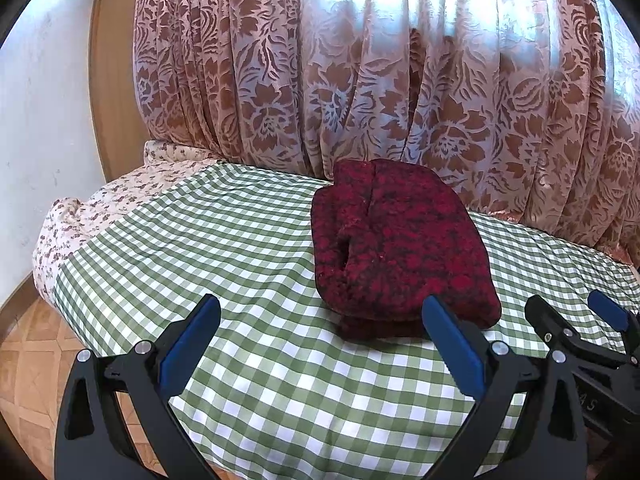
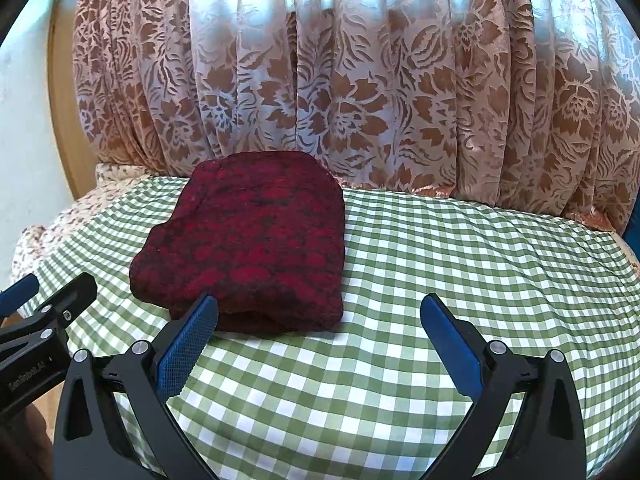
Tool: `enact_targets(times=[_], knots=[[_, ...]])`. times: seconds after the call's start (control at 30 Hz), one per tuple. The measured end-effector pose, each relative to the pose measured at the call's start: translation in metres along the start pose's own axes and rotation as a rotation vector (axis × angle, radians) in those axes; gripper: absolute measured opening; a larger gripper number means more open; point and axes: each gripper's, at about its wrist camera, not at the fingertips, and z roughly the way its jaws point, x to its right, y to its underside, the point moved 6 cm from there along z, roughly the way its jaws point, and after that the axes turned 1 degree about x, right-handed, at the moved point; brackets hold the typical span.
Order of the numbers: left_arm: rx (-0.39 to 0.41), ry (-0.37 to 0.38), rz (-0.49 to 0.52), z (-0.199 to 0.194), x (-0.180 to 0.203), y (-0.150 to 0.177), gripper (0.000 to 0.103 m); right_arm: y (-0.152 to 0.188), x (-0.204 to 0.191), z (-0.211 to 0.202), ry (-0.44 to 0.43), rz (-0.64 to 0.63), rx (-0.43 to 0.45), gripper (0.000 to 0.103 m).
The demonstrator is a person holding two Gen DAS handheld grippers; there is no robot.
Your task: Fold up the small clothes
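A dark red patterned garment (image 1: 400, 248) lies folded into a thick bundle on the green-and-white checked cloth (image 1: 248, 248). In the left wrist view it sits ahead and to the right, its near edge just beyond my right-hand pad. My left gripper (image 1: 320, 320) stands open with nothing between its blue pads. In the right wrist view the same red garment (image 2: 248, 240) lies ahead and to the left, and my right gripper (image 2: 318, 320) is open too, its left pad close to the bundle's near edge. Each gripper shows at the edge of the other's view.
A floral pink-and-brown curtain (image 1: 360, 80) hangs right behind the checked surface. A flowered fabric (image 1: 100, 208) spills over the left end, by a white wall (image 1: 40, 120) and tiled floor (image 1: 28, 360). The checked cloth (image 2: 480, 260) stretches bare to the right of the garment.
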Motion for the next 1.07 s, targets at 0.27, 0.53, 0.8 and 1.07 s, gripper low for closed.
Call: enact_targets(times=[0.27, 0.53, 0.8, 1.07], knots=[[0.000, -0.001, 0.002, 0.0003, -0.0001, -0.0010, 0.101, 0.0004, -0.0009, 0.0017, -0.007, 0.004, -0.009, 0.100], [0.001, 0.001, -0.006, -0.0015, -0.0007, -0.0006, 0.101, 0.0035, -0.0037, 0.0038, -0.008, 0.001, -0.015, 0.100], [-0.003, 0.002, -0.009, 0.0021, -0.0052, -0.0031, 0.100, 0.0055, -0.0043, 0.0055, -0.017, 0.000, -0.021, 0.100], [-0.027, -0.019, -0.037, 0.0075, -0.0085, 0.0013, 0.101, 0.0043, -0.0010, 0.0056, -0.019, 0.014, -0.020, 0.100]])
